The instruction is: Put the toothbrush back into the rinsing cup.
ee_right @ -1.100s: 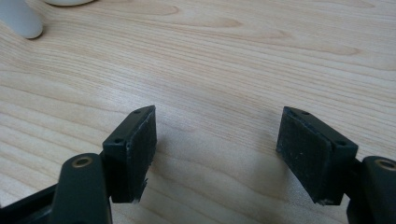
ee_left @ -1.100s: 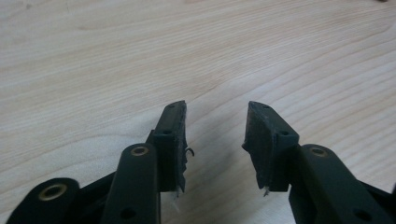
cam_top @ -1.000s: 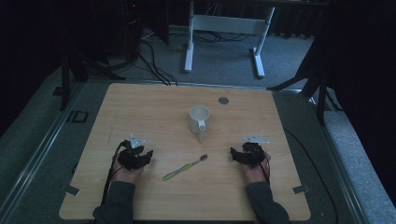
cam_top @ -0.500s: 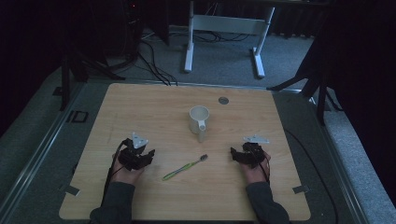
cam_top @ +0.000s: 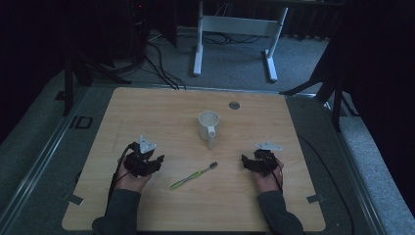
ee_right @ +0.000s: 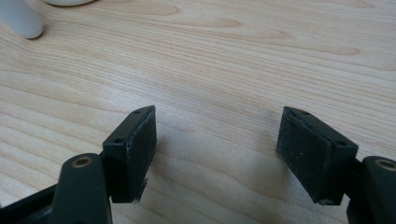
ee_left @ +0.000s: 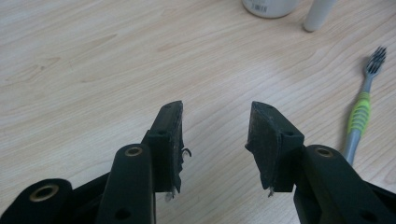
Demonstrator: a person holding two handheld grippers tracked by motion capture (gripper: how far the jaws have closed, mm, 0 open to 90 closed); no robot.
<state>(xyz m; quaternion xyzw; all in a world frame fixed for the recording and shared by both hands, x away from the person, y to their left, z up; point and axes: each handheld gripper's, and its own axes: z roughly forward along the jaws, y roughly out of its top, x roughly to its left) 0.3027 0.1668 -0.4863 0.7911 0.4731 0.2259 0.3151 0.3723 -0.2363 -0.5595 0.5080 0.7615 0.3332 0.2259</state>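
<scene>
On the wooden worktop [cam_top: 147, 107], the green toothbrush [cam_top: 193, 175] lies between both hands, at 3 o'clock of the left hand-held gripper [cam_top: 147, 164], whose jaws are spread and empty. The right hand-held gripper [cam_top: 254, 164] is spread wider, also empty. A white mug [cam_top: 208, 125] stands at 12 o'clock of the toothbrush.

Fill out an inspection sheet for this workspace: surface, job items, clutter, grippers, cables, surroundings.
Surface: wooden table, with a small round grey disc near the far edge.
Job's things: green toothbrush lying flat; white mug upright beyond it.
Clutter: nothing seen.
Grippers: left gripper open, nothing between the jaws; right gripper open, nothing between the jaws.
Cables: black cables on the floor.
Surroundings: grey carpet, white desk frame.
</scene>
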